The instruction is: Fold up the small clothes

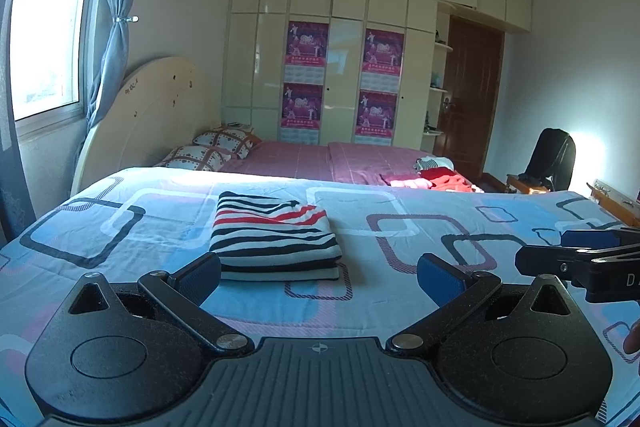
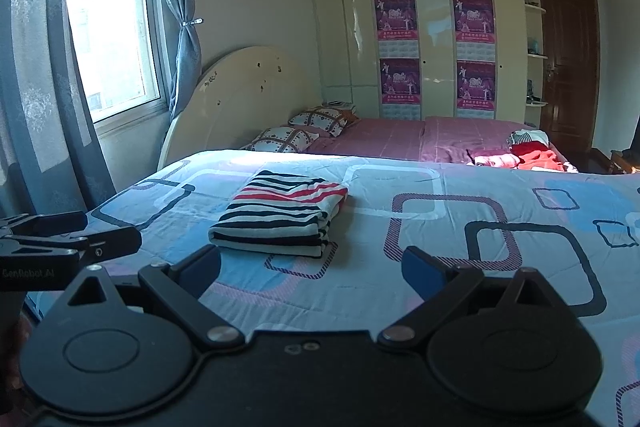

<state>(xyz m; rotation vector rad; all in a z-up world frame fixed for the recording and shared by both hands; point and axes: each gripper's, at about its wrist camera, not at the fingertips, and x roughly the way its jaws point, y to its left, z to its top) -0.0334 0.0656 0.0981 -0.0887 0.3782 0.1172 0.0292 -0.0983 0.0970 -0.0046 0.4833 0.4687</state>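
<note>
While both claws hang just above the bedspread, neither holds anything. Left gripper [image 1: 319,277]: blue pads spread wide, nothing between them. Right gripper [image 2: 312,269]: likewise spread wide, empty. Each tool shows at the edge of the other's view, side by side and apart.

Just ahead of the left claw, slightly left of its centre line, lies the folded striped garment [image 1: 276,237], black, white and red bands, squared into a flat stack. From the right claw it sits ahead and a little left [image 2: 282,215], near the left fingertip. It rests on the blue patterned bedspread [image 1: 420,239], not touching either claw.

Farther out: pink sheet [image 1: 320,159], two patterned pillows [image 1: 212,151], a heap of red and white clothes [image 1: 438,173] ahead to the right. Beyond, cream wardrobe [image 1: 348,27] with purple posters.
</note>
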